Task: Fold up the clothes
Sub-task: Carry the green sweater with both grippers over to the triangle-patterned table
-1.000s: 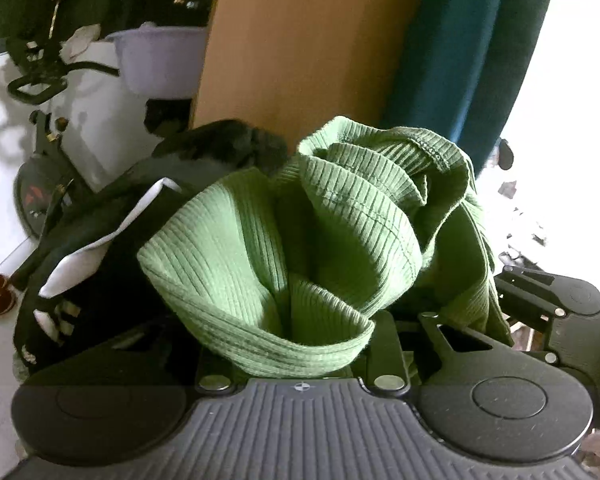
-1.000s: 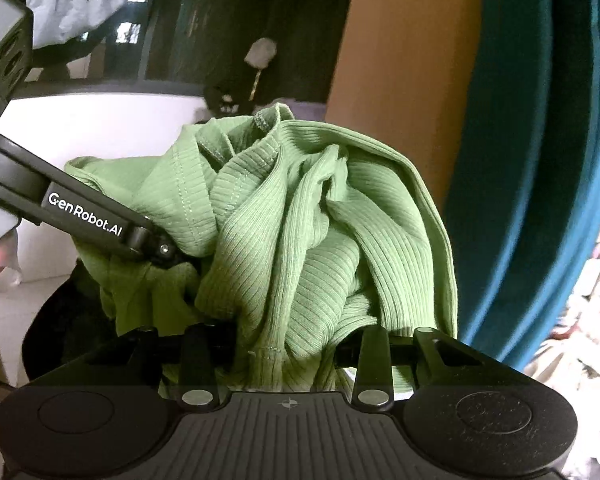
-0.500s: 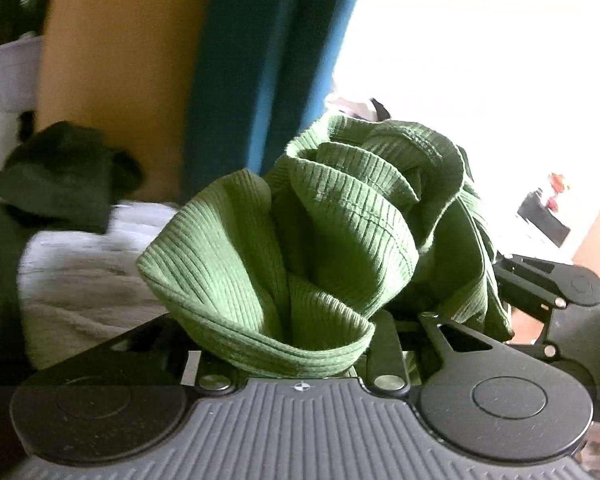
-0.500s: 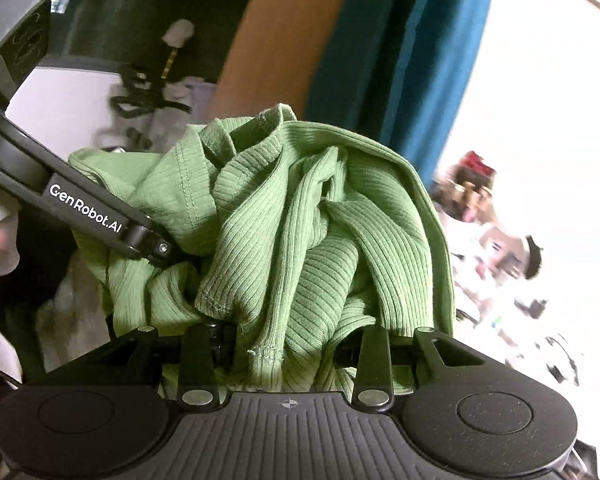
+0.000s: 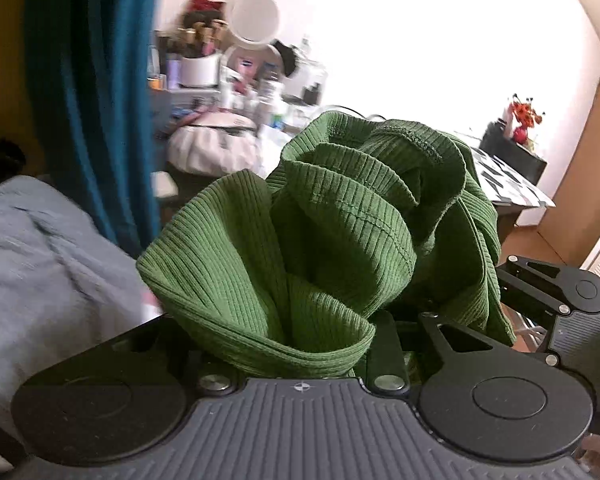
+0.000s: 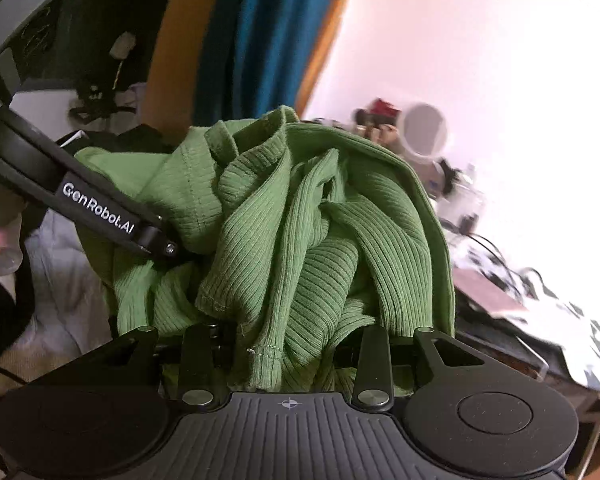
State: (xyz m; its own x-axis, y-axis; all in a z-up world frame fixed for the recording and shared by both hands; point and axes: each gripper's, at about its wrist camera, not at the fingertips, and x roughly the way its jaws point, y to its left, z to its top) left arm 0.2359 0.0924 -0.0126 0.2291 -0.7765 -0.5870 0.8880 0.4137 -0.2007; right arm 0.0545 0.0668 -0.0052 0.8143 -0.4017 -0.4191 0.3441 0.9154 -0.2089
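Green ribbed knit, a crumpled garment (image 5: 332,240), is being held up in the air in a tight bunch, piled over the fronts of both tools. The left gripper (image 5: 300,344) and the right gripper (image 6: 288,344) are being kept just beside each other, fabric being draped over the fingers of each, so the jaws are hidden; whether they are clamped on the cloth or merely buried in it cannot be told.

The garment is being carried with no edge or corner singled out. If it is set down like this, a lump rather than a flat panel is likely to be laid, and any fold would be made across hidden wrinkles. Layers may be being pinched together, so spreading the grippers could stretch the knit or tug it out of one hold. A cluttered table (image 6: 540,320) with cables is lying near; a loose hanging hem could be snagged there.
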